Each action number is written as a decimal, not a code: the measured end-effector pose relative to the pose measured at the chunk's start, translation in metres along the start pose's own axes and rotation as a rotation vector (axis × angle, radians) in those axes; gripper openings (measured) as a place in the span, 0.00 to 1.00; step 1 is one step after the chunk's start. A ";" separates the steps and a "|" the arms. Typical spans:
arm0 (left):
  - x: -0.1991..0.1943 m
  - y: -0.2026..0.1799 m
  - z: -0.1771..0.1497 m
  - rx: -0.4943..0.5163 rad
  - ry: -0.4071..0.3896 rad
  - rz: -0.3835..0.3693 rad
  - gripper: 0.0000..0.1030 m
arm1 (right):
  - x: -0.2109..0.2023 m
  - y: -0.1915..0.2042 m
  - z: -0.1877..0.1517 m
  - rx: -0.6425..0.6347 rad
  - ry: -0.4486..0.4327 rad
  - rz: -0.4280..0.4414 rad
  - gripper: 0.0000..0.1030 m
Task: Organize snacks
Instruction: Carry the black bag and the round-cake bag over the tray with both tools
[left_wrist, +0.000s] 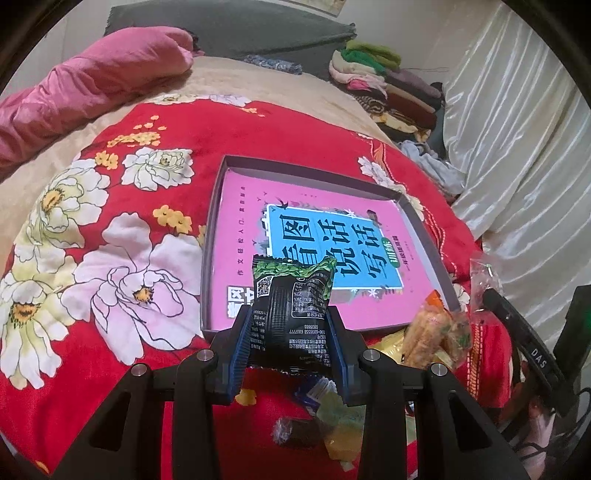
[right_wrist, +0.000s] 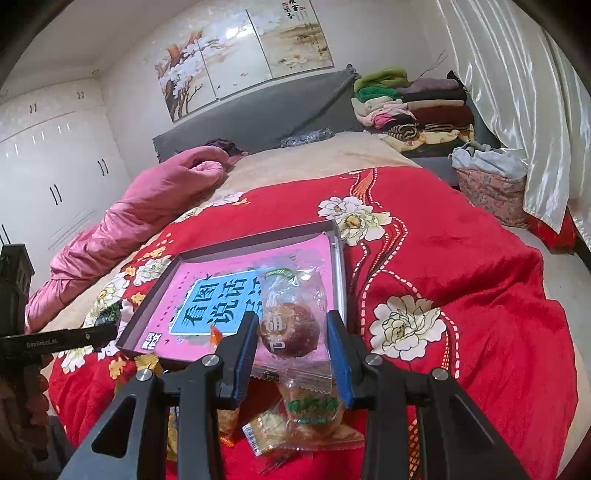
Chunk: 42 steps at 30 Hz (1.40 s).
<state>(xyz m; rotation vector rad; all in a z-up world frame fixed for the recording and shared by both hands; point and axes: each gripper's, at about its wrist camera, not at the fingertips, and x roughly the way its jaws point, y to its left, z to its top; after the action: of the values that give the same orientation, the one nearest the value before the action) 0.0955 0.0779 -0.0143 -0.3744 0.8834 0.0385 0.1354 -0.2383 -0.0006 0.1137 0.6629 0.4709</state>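
Observation:
My left gripper is shut on a black and green snack packet, which stands upright over the near edge of a shallow box. A pink book lies flat in that box. In the right wrist view my right gripper is shut on a clear packet with a round brown pastry, held above the box's near right corner. Loose snacks lie on the red quilt under both grippers: orange packets, a brown wrapped piece, a clear pastry packet.
The box rests on a red flowered quilt on a bed. A rolled pink blanket lies at the left and folded clothes are stacked at the head. White curtains hang beyond the bed's right edge. The left gripper's body shows at the far left.

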 end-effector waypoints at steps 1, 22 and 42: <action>0.002 0.000 0.001 0.000 0.001 0.001 0.39 | 0.002 -0.001 0.001 0.000 0.000 -0.002 0.37; 0.028 -0.004 0.010 0.027 0.011 0.060 0.39 | 0.037 -0.005 0.011 -0.016 0.037 0.028 0.37; 0.047 -0.003 0.013 0.033 0.022 0.098 0.39 | 0.062 -0.008 0.004 0.000 0.126 0.058 0.37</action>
<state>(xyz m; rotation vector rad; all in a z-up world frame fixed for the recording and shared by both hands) 0.1362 0.0735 -0.0419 -0.3011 0.9223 0.1101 0.1837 -0.2168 -0.0340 0.1041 0.7845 0.5372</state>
